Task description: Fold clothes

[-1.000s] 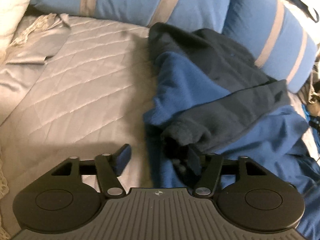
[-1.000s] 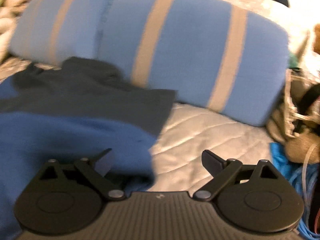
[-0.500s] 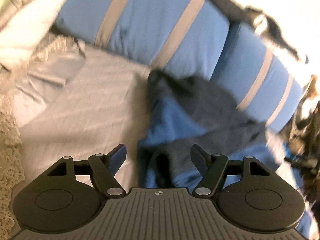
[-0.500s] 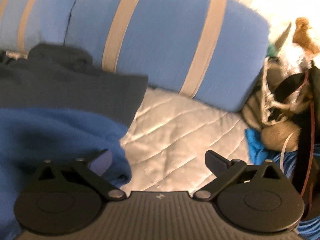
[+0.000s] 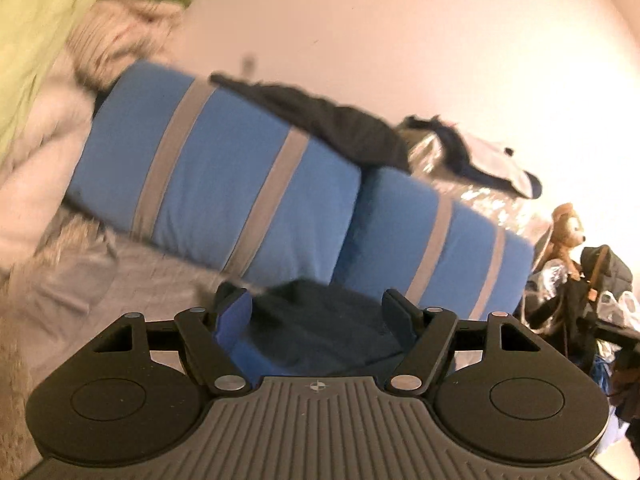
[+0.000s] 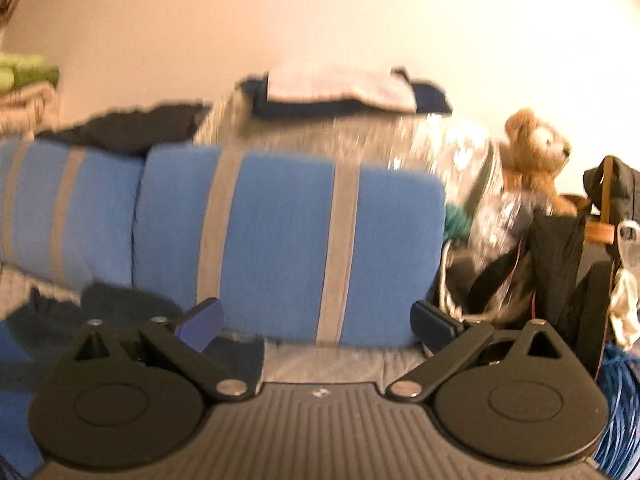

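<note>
The blue and dark top (image 5: pixel 320 332) lies on the bed, near the striped pillows (image 5: pixel 224 184). Both tongs — left (image 5: pixel 318 312) and right (image 6: pixel 316 322) — are spread wide and hold nothing. They have tipped up toward the wall, so this fold looks done.

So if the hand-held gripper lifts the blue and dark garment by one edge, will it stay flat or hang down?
Probably hang: the garment lies bunched in soft folds. It looks like thick fleece, so likely grippy, not slippery.
</note>
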Demonstrator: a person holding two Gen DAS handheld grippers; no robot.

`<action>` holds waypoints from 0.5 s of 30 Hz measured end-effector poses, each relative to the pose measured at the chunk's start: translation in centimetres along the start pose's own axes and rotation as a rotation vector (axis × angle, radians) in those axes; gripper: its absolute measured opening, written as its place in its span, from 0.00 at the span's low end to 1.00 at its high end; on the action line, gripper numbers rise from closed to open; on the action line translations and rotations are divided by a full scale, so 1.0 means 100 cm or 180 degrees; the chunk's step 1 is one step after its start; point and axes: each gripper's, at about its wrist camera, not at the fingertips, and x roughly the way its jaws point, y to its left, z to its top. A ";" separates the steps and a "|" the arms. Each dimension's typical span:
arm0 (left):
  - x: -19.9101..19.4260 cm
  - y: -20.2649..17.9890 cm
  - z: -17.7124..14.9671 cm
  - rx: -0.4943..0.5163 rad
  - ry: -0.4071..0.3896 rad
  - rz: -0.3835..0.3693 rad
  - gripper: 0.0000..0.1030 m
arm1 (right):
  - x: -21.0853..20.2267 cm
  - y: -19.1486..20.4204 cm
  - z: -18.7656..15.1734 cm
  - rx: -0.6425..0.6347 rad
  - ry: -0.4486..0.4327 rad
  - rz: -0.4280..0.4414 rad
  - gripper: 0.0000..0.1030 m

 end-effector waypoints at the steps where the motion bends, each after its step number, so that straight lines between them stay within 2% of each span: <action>1: -0.002 -0.006 0.004 0.0039 -0.0046 -0.0007 0.70 | -0.007 -0.002 0.008 0.0021 -0.0067 0.0003 1.00; 13: -0.042 -0.062 0.060 0.0434 -0.0673 -0.0157 0.70 | -0.066 -0.031 0.080 0.0188 -0.0608 -0.0112 1.00; 15: -0.052 -0.068 0.071 0.0465 -0.0712 -0.0193 0.71 | -0.079 -0.038 0.093 0.0242 -0.0714 -0.0128 1.00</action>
